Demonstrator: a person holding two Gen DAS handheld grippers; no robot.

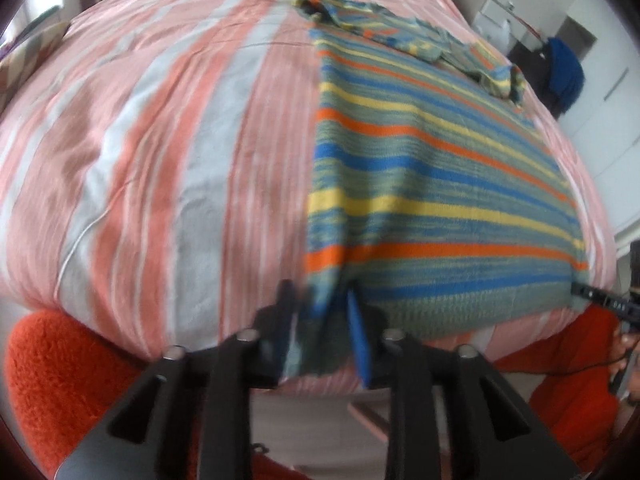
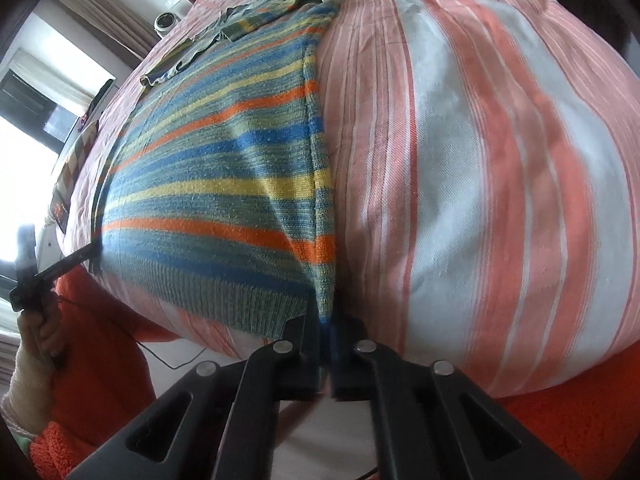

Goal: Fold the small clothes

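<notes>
Striped bed [image 1: 160,160]: both grippers pitched steeply down; right gripper [image 2: 326,340] jaws clamped on sweater [image 2: 224,184] hem, left gripper [image 1: 320,320] jaws apart around corner.

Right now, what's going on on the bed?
A person is folding a striped knit sweater laid flat on a pink-and-white striped bedspread. The right hand-held gripper is shut on the sweater's hem at one bottom corner. The left hand-held gripper has the other bottom corner between its fingers, jaws partly apart. The sleeves already lie folded across the top.
</notes>
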